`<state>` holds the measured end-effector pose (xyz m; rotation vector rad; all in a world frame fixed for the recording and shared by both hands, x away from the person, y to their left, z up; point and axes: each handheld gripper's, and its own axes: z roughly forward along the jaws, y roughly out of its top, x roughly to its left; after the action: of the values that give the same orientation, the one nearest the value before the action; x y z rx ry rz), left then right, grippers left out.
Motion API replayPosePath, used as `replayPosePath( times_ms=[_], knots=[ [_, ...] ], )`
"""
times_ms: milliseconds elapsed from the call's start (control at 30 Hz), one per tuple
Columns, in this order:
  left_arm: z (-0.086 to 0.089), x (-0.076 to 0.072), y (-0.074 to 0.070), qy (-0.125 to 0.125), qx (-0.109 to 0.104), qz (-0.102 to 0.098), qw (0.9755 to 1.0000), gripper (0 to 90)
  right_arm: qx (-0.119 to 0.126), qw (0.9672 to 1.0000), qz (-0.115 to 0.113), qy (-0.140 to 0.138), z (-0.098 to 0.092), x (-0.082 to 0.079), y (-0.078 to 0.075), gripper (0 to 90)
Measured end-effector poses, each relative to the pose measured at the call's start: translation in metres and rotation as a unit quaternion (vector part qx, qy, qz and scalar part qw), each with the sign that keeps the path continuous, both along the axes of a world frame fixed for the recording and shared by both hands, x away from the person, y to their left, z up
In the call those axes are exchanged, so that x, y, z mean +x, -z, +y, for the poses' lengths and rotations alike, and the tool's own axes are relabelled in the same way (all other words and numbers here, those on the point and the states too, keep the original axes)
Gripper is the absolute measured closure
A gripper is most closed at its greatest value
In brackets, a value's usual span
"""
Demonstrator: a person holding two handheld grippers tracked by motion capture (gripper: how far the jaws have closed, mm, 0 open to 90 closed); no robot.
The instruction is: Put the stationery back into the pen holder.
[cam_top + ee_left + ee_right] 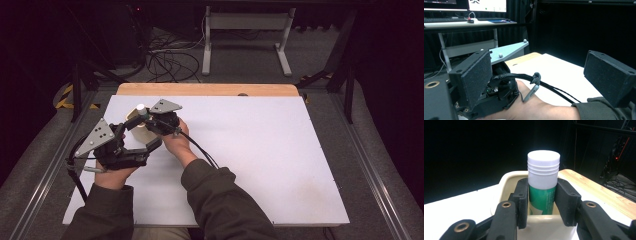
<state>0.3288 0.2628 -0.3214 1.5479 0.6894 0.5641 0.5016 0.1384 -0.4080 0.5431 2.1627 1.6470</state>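
The right gripper [541,200] is clamped on an upright glue stick [543,182], long axis vertical inside the cream cup [506,182]; the left gripper [537,75], jaws apart, trails at seven o'clock.

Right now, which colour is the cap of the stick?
White cap, over a green body; right gripper view.

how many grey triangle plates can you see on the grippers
2. One grey plate sits on the left gripper near the table's left edge; the other grey plate tops the right gripper, just beyond it by the cream cup.
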Motion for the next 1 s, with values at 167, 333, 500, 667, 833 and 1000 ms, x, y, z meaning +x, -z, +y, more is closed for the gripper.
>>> replayPosePath(
  times_ms=[167, 333, 500, 667, 833, 1000],
  knots=[
    [-0.0002, 0.0001, 0.0000, 0.001, 0.001, 0.000, 1.0000, 9.2, 0.000, 1.0000, 0.002, -0.001, -0.0001, 0.0002, 0.0000, 64.2],
    [-0.0001, 0.0003, 0.0000, 0.001, 0.000, 0.000, 1.0000, 9.1, 0.000, 1.0000, 0.004, -0.002, -0.0001, 0.0004, -0.0003, 63.9],
    [-0.0003, 0.0005, 0.0002, 0.001, 0.001, 0.001, 1.0000, 9.2, 0.001, 1.0000, 0.005, -0.002, -0.0004, 0.0008, -0.0006, 63.0],
    [-0.0004, 0.0006, 0.0003, 0.000, -0.001, 0.002, 1.0000, 9.2, 0.001, 1.0000, 0.002, -0.008, -0.0002, 0.0000, -0.0024, 62.4],
    [-0.0005, 0.0007, 0.0005, 0.000, -0.001, 0.002, 1.0000, 9.1, -0.001, 1.0000, 0.004, -0.009, -0.0012, -0.0001, -0.0030, 62.3],
    [0.0006, 0.0010, 0.0009, -0.002, -0.002, 0.002, 1.0000, 9.2, 0.000, 0.9999, 0.003, -0.010, -0.0037, -0.0010, -0.0062, 61.4]
  ],
)
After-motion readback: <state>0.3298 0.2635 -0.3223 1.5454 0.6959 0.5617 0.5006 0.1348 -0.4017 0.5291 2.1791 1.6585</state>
